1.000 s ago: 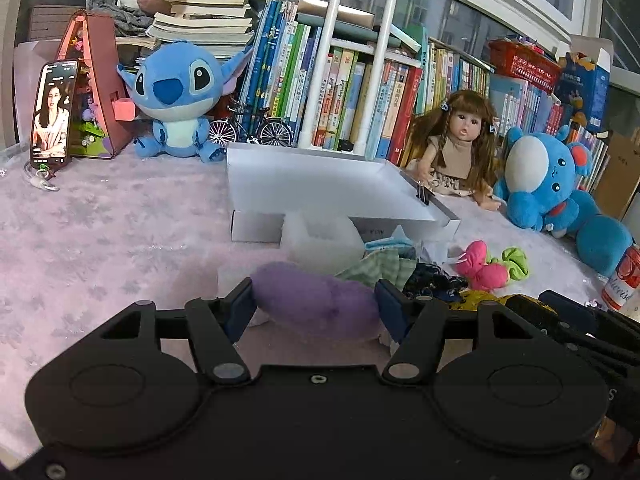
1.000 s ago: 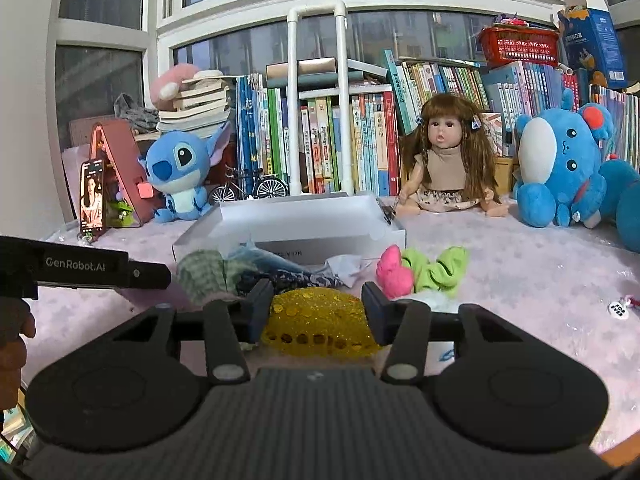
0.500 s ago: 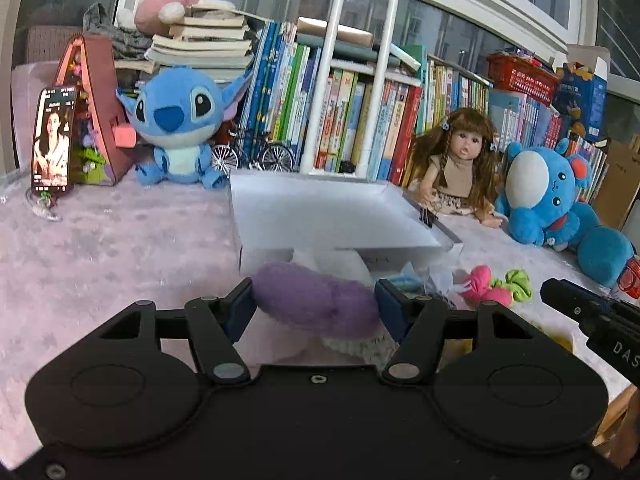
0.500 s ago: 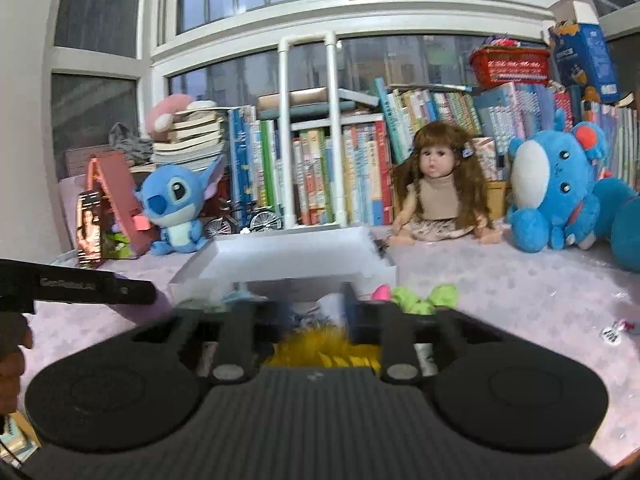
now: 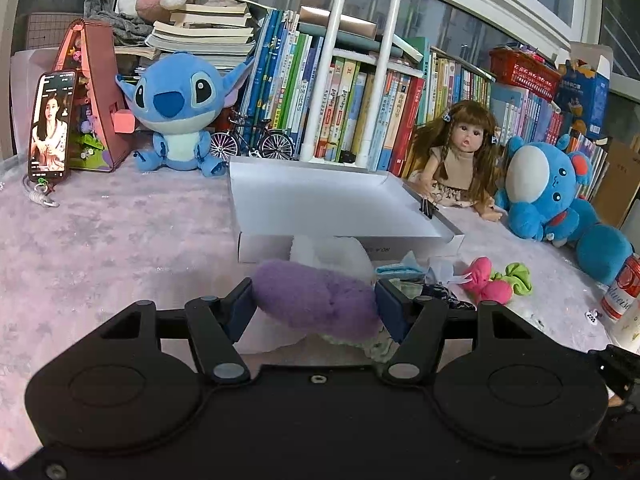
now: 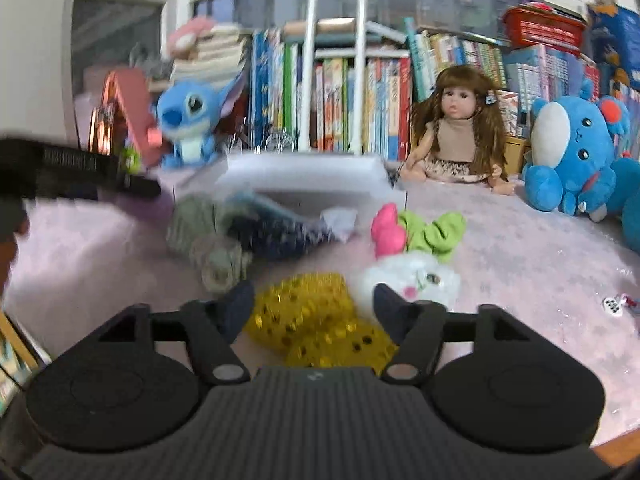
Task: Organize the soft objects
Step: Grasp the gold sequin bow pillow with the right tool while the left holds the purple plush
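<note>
Left wrist view: left gripper (image 5: pixel 314 304) clamped on purple plush (image 5: pixel 316 304), jaws pressing both ends, raised just before white box (image 5: pixel 340 236) on pink table (image 5: pixel 100 240). Grip unchanged from a second ago; box nearer and larger.

Right wrist view: right gripper (image 6: pixel 314 306) jaws opening around yellow sequin pouch (image 6: pixel 316 320), pads seemingly clear, though pinched tight half a second earlier. Probably released on the table, not boxed; blurred, so contact uncertain.
</note>
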The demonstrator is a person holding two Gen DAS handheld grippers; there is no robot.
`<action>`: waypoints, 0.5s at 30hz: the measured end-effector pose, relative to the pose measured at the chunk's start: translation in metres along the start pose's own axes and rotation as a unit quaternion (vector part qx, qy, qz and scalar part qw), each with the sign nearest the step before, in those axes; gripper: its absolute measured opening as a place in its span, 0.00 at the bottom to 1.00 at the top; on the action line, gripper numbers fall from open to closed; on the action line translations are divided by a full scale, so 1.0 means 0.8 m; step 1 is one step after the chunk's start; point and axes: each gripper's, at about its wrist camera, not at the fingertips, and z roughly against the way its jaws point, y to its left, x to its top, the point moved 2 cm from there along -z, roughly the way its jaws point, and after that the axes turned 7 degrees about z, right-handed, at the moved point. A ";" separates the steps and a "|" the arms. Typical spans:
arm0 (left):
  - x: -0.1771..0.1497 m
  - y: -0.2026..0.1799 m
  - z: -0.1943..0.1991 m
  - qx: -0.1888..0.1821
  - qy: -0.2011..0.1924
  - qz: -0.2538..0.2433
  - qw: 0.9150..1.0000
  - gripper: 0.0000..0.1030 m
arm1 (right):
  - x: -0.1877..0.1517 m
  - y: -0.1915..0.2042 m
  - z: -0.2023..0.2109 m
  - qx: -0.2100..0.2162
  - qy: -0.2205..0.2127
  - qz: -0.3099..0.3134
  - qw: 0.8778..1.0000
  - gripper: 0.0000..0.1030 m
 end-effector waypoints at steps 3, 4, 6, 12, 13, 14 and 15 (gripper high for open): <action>0.000 0.000 0.000 0.000 0.000 0.000 1.000 0.60 | -0.005 0.008 -0.008 -0.010 0.020 0.030 0.999 0.80; 0.000 0.000 0.000 0.000 0.001 0.000 1.000 0.60 | -0.006 0.009 -0.012 -0.015 0.026 0.036 0.999 0.81; -0.002 0.000 -0.001 0.001 0.003 0.000 1.000 0.60 | -0.007 0.012 -0.020 -0.020 0.036 0.042 0.998 0.81; -0.007 0.000 -0.004 0.000 0.008 0.002 1.000 0.60 | -0.010 0.020 -0.040 -0.001 0.056 0.047 0.997 0.69; -0.007 0.000 -0.004 0.000 0.007 0.002 1.000 0.60 | -0.011 0.021 -0.044 0.003 0.066 0.049 0.997 0.68; -0.007 0.000 -0.004 0.001 0.007 0.002 1.000 0.60 | -0.012 0.024 -0.044 0.005 0.068 0.050 0.996 0.65; -0.007 0.000 -0.005 0.001 0.008 0.002 1.000 0.60 | -0.013 0.027 -0.042 0.006 0.068 0.055 0.996 0.62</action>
